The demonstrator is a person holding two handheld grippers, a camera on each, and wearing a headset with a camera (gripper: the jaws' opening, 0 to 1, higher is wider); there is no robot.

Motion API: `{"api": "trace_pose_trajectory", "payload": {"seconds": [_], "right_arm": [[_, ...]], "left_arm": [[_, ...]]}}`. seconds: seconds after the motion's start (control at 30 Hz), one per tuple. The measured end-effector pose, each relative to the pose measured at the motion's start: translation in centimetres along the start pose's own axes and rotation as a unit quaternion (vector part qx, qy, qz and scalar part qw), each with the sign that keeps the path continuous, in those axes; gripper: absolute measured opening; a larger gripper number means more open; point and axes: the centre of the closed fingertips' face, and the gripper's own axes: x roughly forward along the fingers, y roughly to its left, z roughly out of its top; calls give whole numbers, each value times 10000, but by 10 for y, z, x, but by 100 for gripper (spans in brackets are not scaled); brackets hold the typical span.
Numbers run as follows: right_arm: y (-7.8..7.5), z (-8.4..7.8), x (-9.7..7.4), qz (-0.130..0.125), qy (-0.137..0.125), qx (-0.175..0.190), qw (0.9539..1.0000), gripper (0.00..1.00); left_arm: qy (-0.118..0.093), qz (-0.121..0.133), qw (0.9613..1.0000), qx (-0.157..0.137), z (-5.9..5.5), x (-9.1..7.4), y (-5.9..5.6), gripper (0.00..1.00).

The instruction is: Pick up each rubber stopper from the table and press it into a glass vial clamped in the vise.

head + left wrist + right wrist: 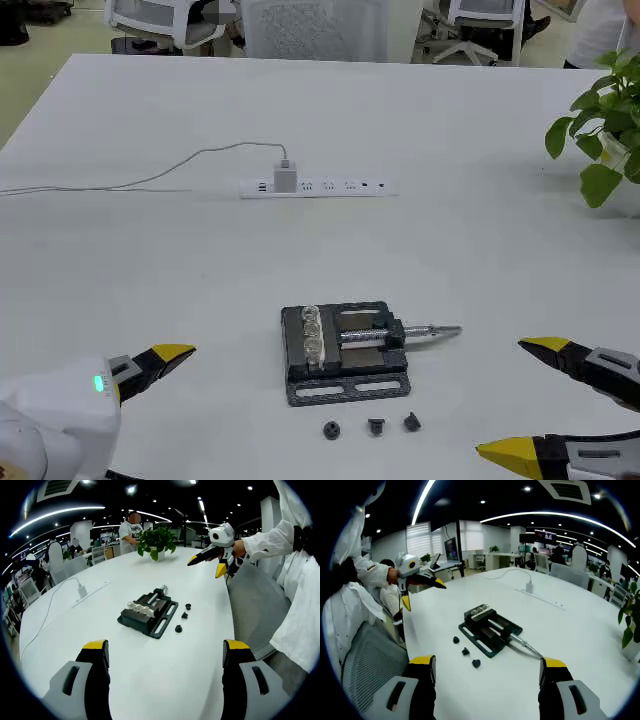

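My left gripper (165, 647) and right gripper (510, 398) hover open and empty over the bench (150, 260). Three rubber stoppers (376, 426) lie just before the vise (350, 385) holding the glass vials (312, 333). Best approach: pinch one stopper squarely and keep it upright.

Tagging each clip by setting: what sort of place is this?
Probably an open-plan office: a large white table with a power strip, office chairs behind it, and a potted plant at the edge.
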Motion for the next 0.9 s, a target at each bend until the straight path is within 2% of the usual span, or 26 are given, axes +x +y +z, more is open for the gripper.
{"api": "trace_pose_trajectory", "payload": {"seconds": [0.6, 0.9], "right_arm": [[0, 0, 0, 29, 28, -30, 10000, 83], [-2, -1, 0, 34, 1, -24, 10000, 82]], "left_arm": [[-12, -3, 10000, -10, 3, 2, 0, 91], [42, -58, 10000, -50, 7, 7, -2, 86]]}}
